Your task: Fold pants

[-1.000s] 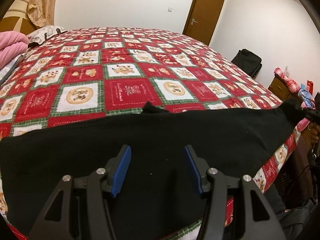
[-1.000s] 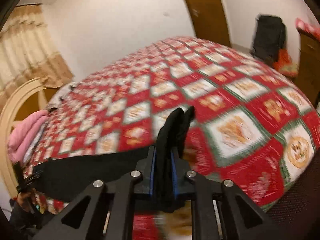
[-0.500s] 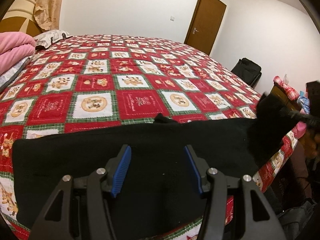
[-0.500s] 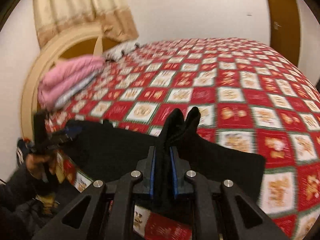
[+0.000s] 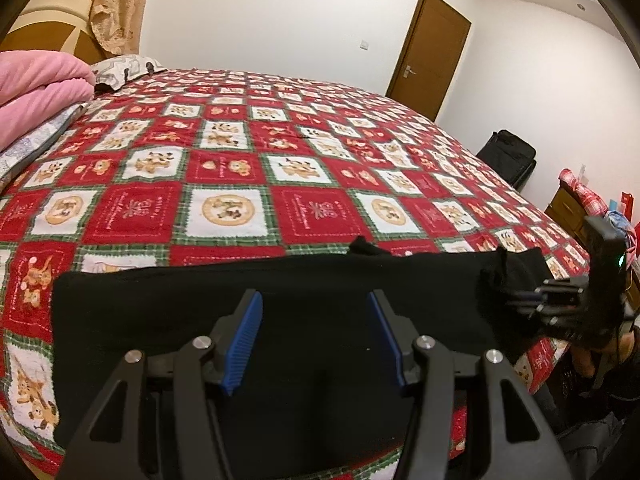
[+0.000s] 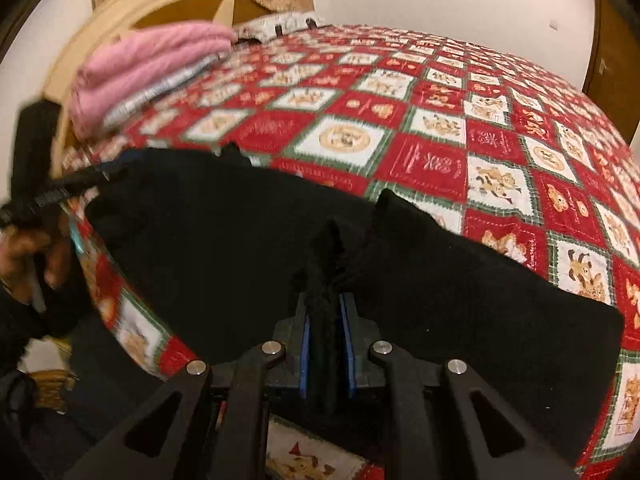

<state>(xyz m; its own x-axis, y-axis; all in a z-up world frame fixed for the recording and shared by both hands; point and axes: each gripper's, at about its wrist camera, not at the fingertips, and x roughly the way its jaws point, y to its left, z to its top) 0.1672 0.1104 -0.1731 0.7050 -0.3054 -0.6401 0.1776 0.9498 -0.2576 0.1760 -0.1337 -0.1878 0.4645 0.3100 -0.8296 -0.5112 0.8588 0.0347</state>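
Note:
Black pants point(image 5: 168, 312) lie flat along the near edge of the bed with the red patterned quilt point(image 5: 304, 184). My left gripper point(image 5: 316, 336) is open and empty, hovering over the middle of the pants. My right gripper point(image 6: 325, 320) is shut on a bunched end of the pants point(image 6: 440, 292), lifted over the rest of the fabric. In the left wrist view the right gripper point(image 5: 520, 300) shows at the right, holding that end above the pants. In the right wrist view the left gripper point(image 6: 100, 178) shows at the far left.
Folded pink blankets point(image 5: 36, 92) and a pillow point(image 5: 124, 68) lie at the head of the bed. A brown door point(image 5: 432, 48), a black bag point(image 5: 508, 156) and a wooden cabinet point(image 5: 568, 208) stand beyond the bed's right side.
My right gripper has carried the pants end leftward over the rest of the pants, toward the left gripper. The left gripper has stayed open above the fabric, and its view has tilted up slightly.

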